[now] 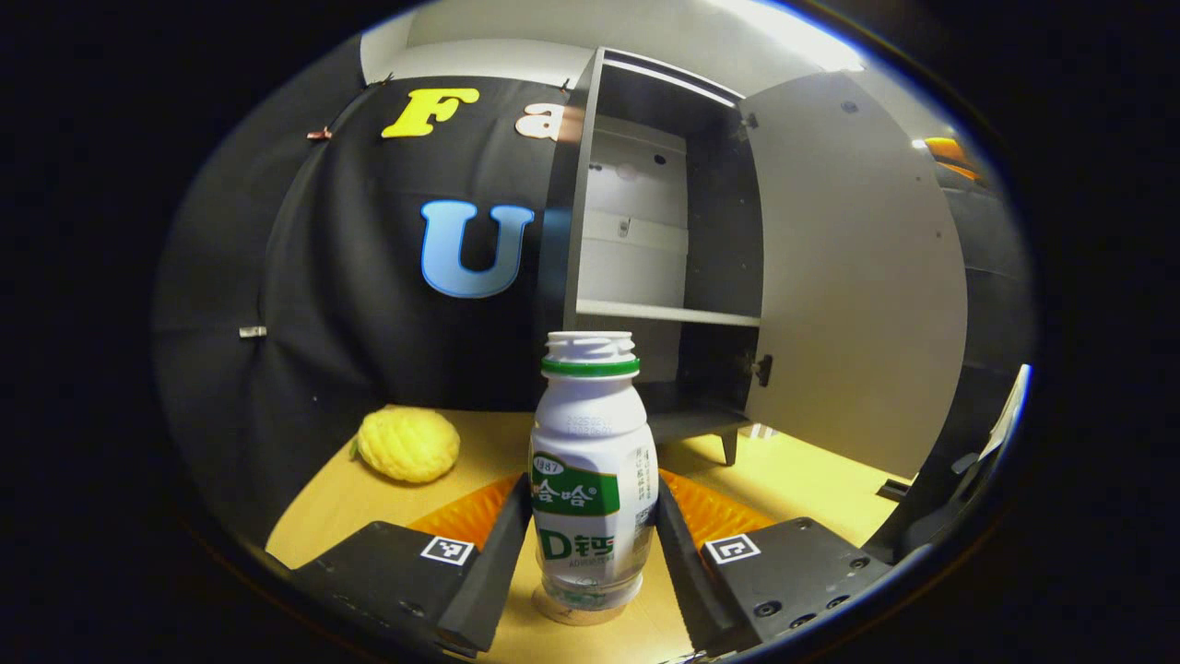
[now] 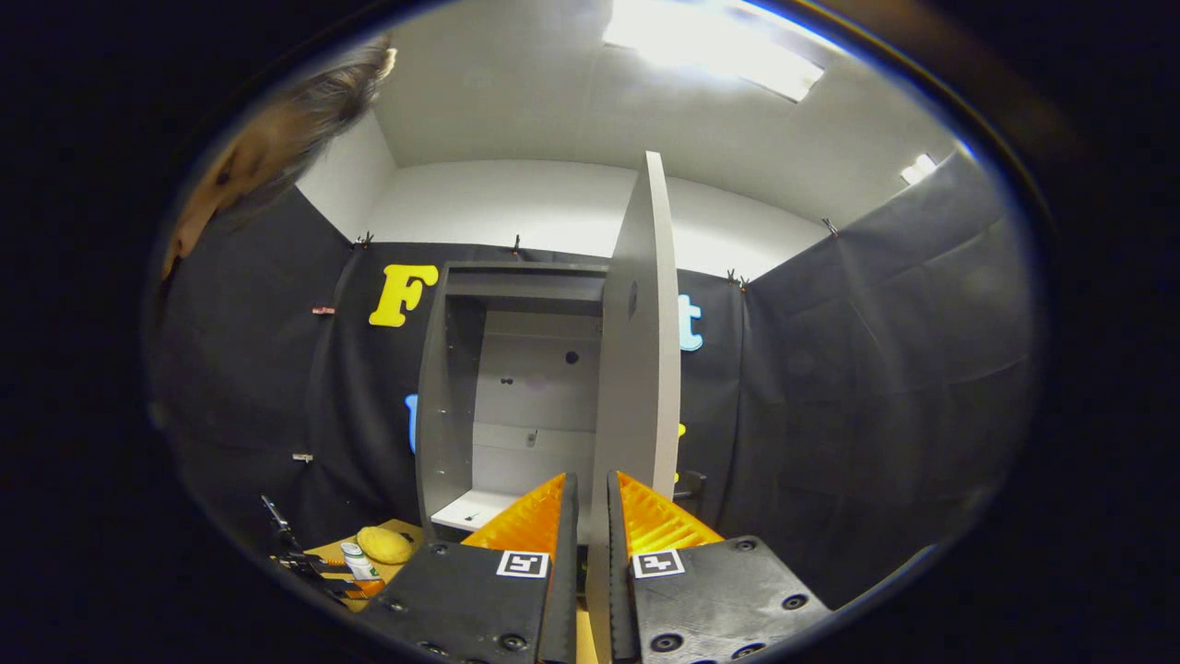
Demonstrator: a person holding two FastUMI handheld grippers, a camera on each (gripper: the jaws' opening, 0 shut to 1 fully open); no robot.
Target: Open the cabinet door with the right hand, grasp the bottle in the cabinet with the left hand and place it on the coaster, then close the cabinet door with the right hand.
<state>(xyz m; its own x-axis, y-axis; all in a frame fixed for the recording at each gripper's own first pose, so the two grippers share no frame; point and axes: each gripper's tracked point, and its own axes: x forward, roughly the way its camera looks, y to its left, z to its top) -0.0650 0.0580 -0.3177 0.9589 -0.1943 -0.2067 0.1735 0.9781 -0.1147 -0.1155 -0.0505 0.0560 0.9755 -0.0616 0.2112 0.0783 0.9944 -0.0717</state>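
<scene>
Bottle (image 1: 593, 470) upright on coaster (image 1: 573, 609), left gripper (image 1: 593, 535) spread beside it; right gripper (image 2: 586, 516) pinches cabinet door (image 2: 636, 369); lemon (image 1: 408, 444) nearby.

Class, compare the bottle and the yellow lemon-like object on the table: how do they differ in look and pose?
The bottle is white with a green band and label; the yellow object is one colour and bumpy. The bottle stands upright and tall; the yellow object lies low and rounded. The bottle sits between the left gripper jaws; the yellow object lies apart. Both rest over the wooden table.
</scene>
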